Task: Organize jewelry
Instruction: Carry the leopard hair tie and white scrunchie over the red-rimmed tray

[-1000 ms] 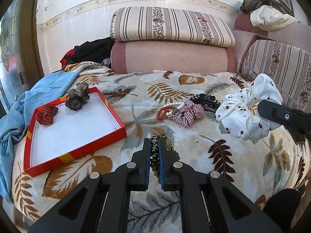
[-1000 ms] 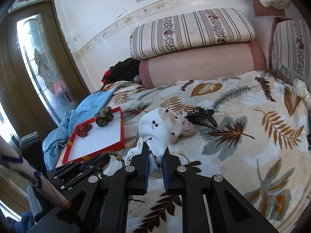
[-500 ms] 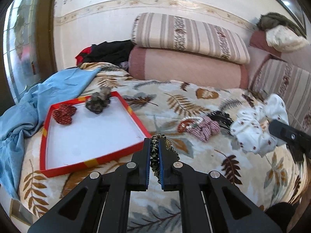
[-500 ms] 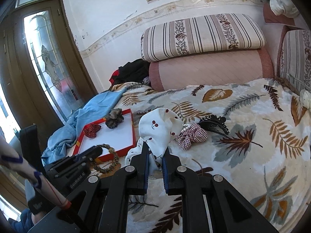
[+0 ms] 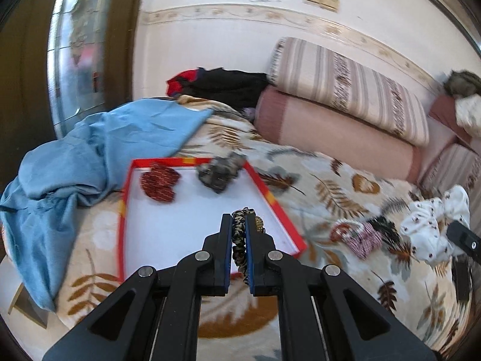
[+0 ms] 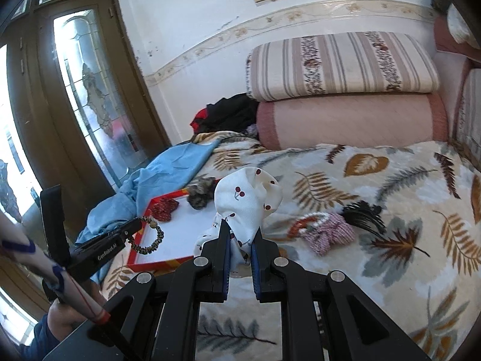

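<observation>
At the left of the right wrist view, the left gripper (image 6: 136,229) pinches a leopard-print braided hair loop (image 6: 149,237) above the shallow red tray with a white floor (image 6: 156,263). At centre, the right gripper (image 6: 240,237) clamps a white cherry-print fabric scrunchie (image 6: 248,200) over the leaf-patterned bed blanket (image 6: 375,273).

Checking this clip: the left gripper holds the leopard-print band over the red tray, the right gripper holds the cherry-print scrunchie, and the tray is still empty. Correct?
Not quite: the red tray is not empty. The left wrist view shows a red scrunchie and a grey scrunchie in it. The rest stands.
</observation>
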`<move>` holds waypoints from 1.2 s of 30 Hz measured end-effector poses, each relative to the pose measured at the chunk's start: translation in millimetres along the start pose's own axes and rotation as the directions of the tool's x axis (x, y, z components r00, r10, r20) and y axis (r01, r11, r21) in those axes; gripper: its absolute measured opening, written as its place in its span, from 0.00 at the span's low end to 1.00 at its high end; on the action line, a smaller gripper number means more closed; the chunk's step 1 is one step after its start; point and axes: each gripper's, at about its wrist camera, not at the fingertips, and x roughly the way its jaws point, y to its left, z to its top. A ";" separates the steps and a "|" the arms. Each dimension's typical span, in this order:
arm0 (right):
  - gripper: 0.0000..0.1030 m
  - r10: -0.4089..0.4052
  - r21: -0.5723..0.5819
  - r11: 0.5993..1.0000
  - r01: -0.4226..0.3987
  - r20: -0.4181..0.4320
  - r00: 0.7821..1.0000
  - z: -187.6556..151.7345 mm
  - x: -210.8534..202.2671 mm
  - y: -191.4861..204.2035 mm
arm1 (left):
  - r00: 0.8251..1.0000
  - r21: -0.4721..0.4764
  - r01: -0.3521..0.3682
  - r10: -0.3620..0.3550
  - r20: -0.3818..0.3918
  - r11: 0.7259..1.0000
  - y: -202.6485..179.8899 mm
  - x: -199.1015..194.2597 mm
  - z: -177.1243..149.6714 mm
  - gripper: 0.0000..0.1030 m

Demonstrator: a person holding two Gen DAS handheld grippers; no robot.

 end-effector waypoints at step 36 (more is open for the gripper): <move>0.12 0.158 0.032 0.987 -0.155 -0.214 0.964 41.3 183.4 54.6 | 0.987 -0.095 -0.079 0.065 -0.147 0.992 75.3 112.4 46.6 0.07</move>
